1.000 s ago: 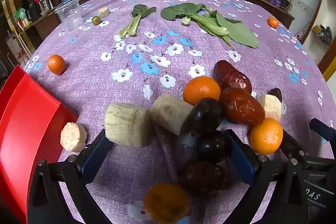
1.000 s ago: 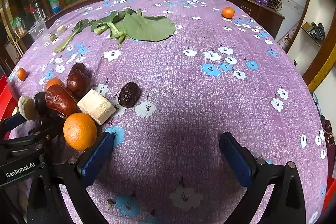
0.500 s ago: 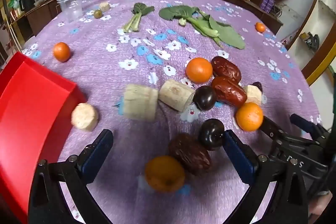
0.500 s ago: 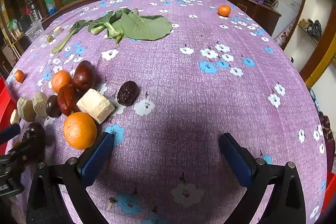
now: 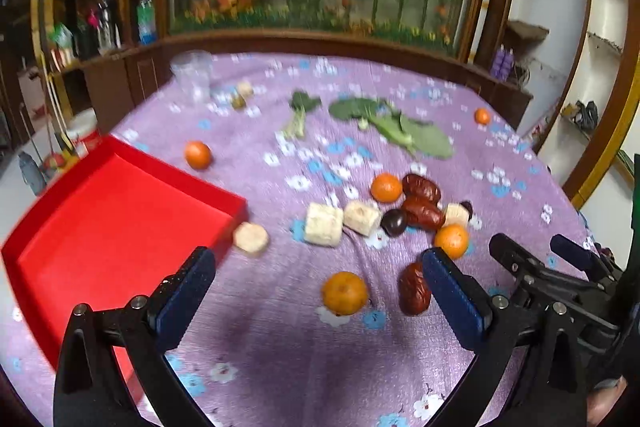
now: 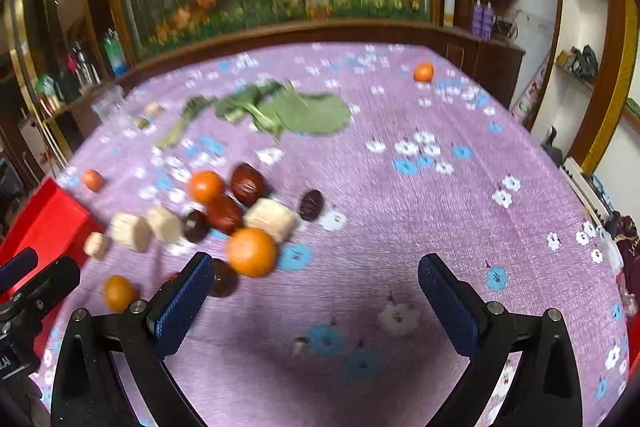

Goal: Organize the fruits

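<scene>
A cluster of fruit lies mid-table: oranges [image 5: 386, 187] [image 5: 451, 240], red dates [image 5: 423, 213], a dark plum [image 5: 394, 222] and pale cut chunks [image 5: 323, 225]. Closer to me sit an orange [image 5: 344, 293] and a red date [image 5: 414, 293]. My left gripper [image 5: 318, 291] hangs open above these two, holding nothing. My right gripper [image 6: 316, 293] is open and empty over bare cloth, with an orange [image 6: 251, 251] just beyond its left finger. An empty red tray [image 5: 100, 219] sits at the left.
Green leafy vegetables [image 5: 394, 129] lie farther back. Lone oranges rest near the tray [image 5: 198, 155] and at the far right edge [image 5: 482, 115]. A clear plastic cup [image 5: 193, 75] stands at the back left. The table is round, covered in purple flowered cloth [image 6: 400, 227].
Both grippers have pulled back and risen, so the fruit looks smaller and farther. The left view now shows far more of the red tray. Both stay open.
</scene>
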Tool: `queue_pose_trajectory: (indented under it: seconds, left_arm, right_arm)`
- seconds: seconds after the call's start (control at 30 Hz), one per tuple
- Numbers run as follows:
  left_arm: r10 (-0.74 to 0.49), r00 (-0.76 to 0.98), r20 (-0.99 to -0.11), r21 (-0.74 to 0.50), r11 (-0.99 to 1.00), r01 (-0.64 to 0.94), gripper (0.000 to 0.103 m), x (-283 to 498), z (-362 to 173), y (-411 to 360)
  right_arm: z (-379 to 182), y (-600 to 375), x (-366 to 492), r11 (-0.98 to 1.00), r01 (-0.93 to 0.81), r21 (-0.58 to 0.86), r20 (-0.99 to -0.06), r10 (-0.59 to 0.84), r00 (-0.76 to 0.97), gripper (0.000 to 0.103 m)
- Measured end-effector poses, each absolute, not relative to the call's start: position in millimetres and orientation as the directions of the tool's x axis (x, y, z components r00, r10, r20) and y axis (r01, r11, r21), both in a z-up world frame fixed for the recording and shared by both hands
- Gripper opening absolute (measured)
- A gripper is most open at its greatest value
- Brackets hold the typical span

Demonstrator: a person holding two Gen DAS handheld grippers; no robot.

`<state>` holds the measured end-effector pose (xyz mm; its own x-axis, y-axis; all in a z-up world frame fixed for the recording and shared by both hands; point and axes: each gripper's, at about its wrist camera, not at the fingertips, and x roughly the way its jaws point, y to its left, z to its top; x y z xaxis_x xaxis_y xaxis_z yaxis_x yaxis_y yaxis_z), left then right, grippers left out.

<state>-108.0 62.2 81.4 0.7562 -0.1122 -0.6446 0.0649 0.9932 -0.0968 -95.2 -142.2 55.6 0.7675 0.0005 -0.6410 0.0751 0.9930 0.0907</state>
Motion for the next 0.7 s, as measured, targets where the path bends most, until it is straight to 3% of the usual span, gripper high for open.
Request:
queue_pose_trajectory:
  seconds: [0.27, 0.7]
  left_arm:
    - [-0.107, 0.83, -0.548, -0.077, 0.994, 0.077, 0.103, -142, 104, 68]
    - [-0.12, 0.814, -0.569, -0.095, 0.992, 0.079, 0.103, -155, 91, 75]
  right_arm:
    - [73, -124, -126, 0.996, 0.068, 0.051, -0.552, -0.028, 0.833, 0.103]
    - [64, -112, -139, 0.996, 0.018, 0.082, -0.541, 0.03, 0.841, 0.103]
